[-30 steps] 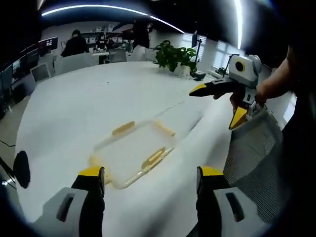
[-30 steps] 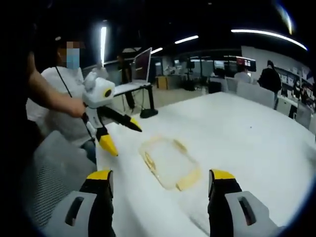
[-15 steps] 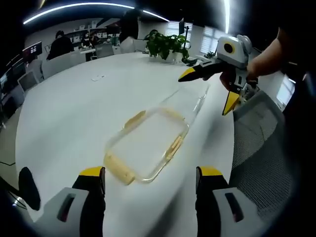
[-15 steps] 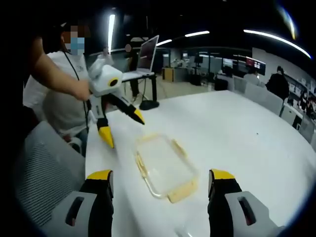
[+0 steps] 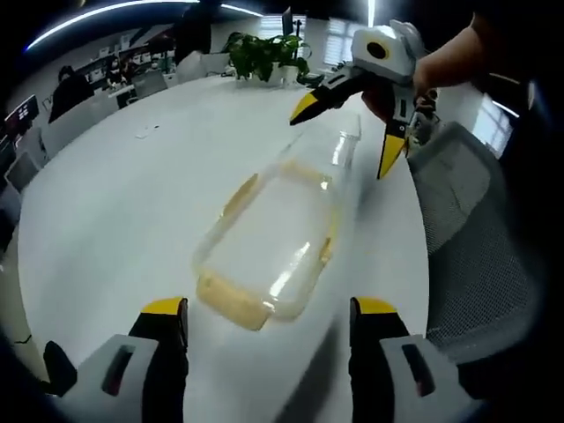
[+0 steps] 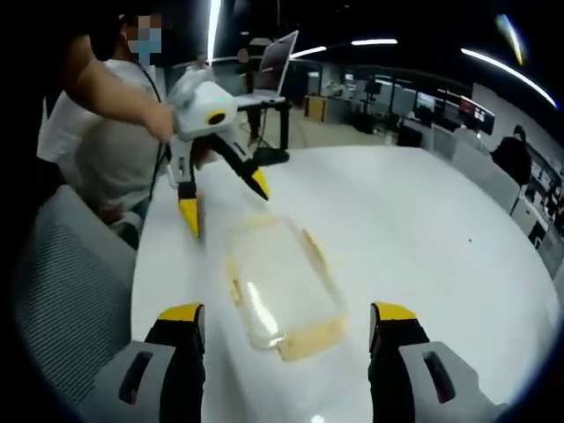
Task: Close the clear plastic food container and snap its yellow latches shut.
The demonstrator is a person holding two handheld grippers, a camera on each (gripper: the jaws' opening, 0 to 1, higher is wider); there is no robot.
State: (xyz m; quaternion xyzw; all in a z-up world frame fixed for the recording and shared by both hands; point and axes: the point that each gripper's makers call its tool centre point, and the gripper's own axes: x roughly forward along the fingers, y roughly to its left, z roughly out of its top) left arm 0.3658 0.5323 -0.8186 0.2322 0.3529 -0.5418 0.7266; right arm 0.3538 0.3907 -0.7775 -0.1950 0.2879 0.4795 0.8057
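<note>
The clear plastic food container (image 5: 269, 242) lies on the white table (image 5: 115, 203), with yellow latches (image 5: 231, 302) along its sides and near end. In the left gripper view my left gripper (image 5: 269, 315) is open, just short of the container's near end. The right gripper (image 5: 345, 137) hangs open over its far end, where a blurred clear edge (image 5: 342, 148) rises. In the right gripper view the container (image 6: 282, 282) lies straight ahead of my open right gripper (image 6: 286, 315). The left gripper (image 6: 225, 204) is open beyond its far end. Nothing is held.
A grey mesh chair (image 5: 467, 238) stands at the table's edge, also seen as the chair (image 6: 62, 282) beside a person in a white shirt (image 6: 106, 132). A potted plant (image 5: 264, 53) and seated people are at the far side. A screen on a stand (image 6: 278, 79) is behind.
Both cameras have come nearer to the container, which now looks larger and closer to each pair of jaws. Each gripper has drawn in over one end. Both remain open.
</note>
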